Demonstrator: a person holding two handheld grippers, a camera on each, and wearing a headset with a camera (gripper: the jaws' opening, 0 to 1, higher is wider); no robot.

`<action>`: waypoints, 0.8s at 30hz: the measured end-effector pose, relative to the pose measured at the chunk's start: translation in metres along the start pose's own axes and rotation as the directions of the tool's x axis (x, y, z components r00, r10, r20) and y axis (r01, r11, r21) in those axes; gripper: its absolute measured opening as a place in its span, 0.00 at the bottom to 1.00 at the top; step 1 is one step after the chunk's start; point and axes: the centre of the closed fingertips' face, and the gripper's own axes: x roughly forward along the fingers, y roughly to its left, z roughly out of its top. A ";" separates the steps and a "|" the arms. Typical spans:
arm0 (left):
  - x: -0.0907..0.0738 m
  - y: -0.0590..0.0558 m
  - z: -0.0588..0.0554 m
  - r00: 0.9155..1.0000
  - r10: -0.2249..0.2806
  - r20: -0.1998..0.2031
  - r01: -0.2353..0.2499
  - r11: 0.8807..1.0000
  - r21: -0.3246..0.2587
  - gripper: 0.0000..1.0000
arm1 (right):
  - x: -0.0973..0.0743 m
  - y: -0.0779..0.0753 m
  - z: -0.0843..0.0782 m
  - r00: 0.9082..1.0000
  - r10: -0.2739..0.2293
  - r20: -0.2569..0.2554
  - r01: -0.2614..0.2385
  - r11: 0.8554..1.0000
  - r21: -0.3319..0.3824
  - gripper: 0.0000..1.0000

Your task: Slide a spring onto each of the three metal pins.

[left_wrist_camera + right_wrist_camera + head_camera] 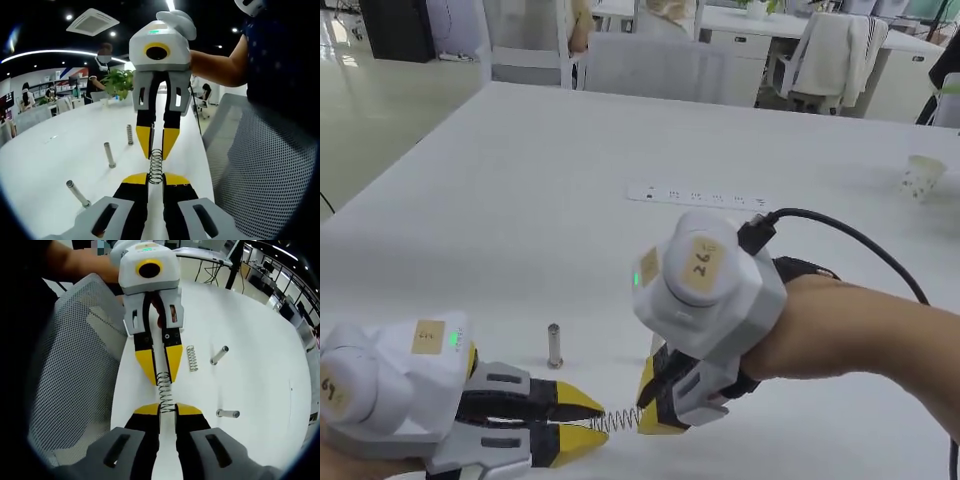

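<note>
At the near left of the white table [520,180], the left gripper [590,422] has its yellow-tipped jaws pinched on one end of a spring [618,420], which hangs stretched just above the tabletop. Just behind it a metal pin [555,346] stands upright and bare. The spring's other end is nipped between the jaws of the right gripper [648,408], facing the left one tip to tip. The left gripper view shows a row left of the held spring: a bare near pin [78,193], a bare middle pin [109,155], and a far pin [129,134] that seems wrapped in coils. Farther right lie a power strip [698,195] and a paper cup [923,177]
</note>
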 end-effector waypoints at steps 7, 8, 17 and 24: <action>-0.001 -0.001 0.001 1.000 -0.002 0.004 0.002 1.000 -0.002 0.02 | 0.001 0.001 -0.002 1.000 0.003 0.008 -0.003 1.000 0.018 0.12; -0.001 -0.001 0.001 1.000 -0.002 0.004 0.002 1.000 -0.001 0.02 | 0.001 0.001 -0.002 1.000 0.001 0.009 -0.001 1.000 0.018 0.13; -0.002 -0.003 0.009 1.000 -0.012 0.021 0.011 1.000 0.011 0.02 | 0.006 0.003 -0.006 1.000 0.013 0.006 -0.013 0.999 0.033 0.13; -0.002 -0.004 0.016 0.999 -0.017 0.040 0.016 1.000 0.022 0.02 | 0.007 0.004 -0.005 1.000 0.017 0.011 -0.017 0.999 0.034 0.11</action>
